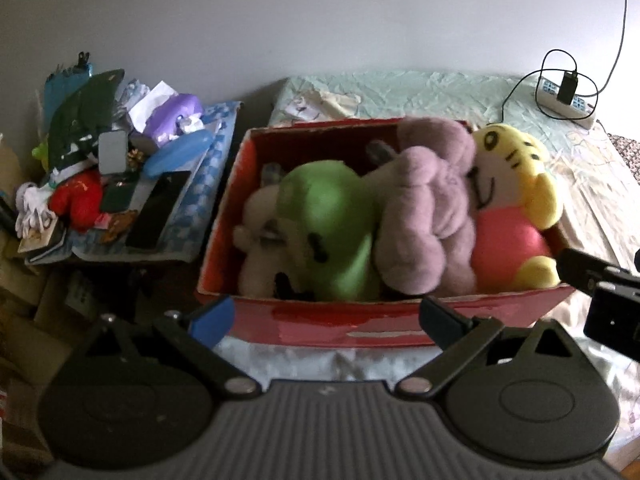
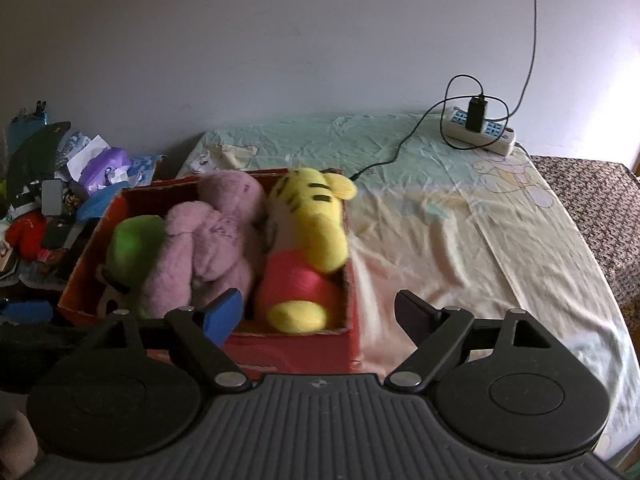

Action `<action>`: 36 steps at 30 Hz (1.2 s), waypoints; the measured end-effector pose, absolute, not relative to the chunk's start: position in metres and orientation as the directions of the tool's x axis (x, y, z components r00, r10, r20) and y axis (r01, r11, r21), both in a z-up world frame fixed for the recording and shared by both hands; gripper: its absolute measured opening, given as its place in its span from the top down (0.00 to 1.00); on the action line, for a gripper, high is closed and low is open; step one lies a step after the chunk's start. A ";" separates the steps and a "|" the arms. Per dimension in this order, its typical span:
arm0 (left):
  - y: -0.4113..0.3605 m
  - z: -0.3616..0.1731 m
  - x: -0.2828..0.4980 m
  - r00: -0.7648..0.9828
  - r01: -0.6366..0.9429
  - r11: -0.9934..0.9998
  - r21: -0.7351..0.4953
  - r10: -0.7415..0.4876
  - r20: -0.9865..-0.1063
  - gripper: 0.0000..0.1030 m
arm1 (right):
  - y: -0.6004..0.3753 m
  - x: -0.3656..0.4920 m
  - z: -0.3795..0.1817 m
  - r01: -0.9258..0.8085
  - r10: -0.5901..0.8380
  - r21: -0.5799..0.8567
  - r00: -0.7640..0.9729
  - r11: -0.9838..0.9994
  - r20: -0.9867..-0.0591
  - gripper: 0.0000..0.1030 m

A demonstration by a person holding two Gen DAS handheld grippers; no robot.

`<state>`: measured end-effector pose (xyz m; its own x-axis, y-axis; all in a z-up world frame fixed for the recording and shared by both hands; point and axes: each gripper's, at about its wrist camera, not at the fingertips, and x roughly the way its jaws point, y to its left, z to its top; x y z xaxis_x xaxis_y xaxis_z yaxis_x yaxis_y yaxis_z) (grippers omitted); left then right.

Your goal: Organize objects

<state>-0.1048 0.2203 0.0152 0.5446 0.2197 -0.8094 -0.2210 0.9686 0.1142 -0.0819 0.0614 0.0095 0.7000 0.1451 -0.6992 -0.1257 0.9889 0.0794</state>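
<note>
- A red cardboard box (image 1: 360, 320) with an open top sits on a bed covered by a wrinkled pale green and cream sheet (image 2: 460, 216).
- Four soft toys fill the box. From the left wrist view, left to right: a cream plush toy with dark markings (image 1: 260, 248), a lime green plush toy (image 1: 332, 224) lying over it, a fluffy mauve plush toy (image 1: 428, 208), and a yellow plush tiger with black stripes and a pink body (image 1: 512, 200) against the box's right wall.
- The tiger's head rises above the far rim of the box; in the right wrist view its yellow foot (image 2: 298, 316) rests near the front wall.
- The left gripper (image 1: 326, 316) hangs just in front of the box's near wall, its two fingers spread wide with nothing between them. One finger carries a blue pad (image 1: 212, 318), the other a black one.
- The right gripper (image 2: 320, 312) is near the box's front right corner, fingers likewise wide apart and gripping nothing. Its blue-padded finger (image 2: 224, 314) overlaps the box front in that view; whether it touches cannot be told.
- A white power strip with a black charger plugged in (image 2: 480, 128) lies at the far edge of the bed, near the pale wall (image 2: 280, 40), with black cables looping around it.
- To the left of the bed stands a cluttered side surface with a blue patterned cloth (image 1: 200, 200), piled with small items, among them a red soft toy (image 1: 76, 196) and a purple tissue pack (image 1: 172, 116).
</note>
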 end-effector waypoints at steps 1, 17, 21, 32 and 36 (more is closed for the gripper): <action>0.224 0.014 -0.104 0.544 -0.216 0.970 0.113 0.216 -0.811 0.04 | 0.066 -0.081 0.010 -0.123 0.140 0.076 0.699 0.990 -0.701 0.16; 0.252 0.011 -0.084 0.544 -0.179 0.975 0.129 0.207 -0.813 0.04 | 0.091 -0.061 0.012 -0.072 0.118 0.094 0.692 0.993 -0.713 0.12; 0.253 0.010 -0.081 0.540 -0.187 0.974 0.130 0.212 -0.814 0.04 | 0.094 -0.054 0.010 -0.090 0.123 0.084 0.684 0.992 -0.719 0.11; 0.258 0.011 -0.077 0.528 -0.257 0.959 0.115 0.240 -0.815 0.04 | 0.099 -0.041 0.013 -0.162 0.153 0.058 0.669 0.985 -0.727 0.12; 0.257 0.010 -0.075 0.524 -0.264 0.956 0.125 0.251 -0.814 0.04 | 0.098 -0.038 0.010 -0.154 0.155 0.070 0.657 0.986 -0.738 0.12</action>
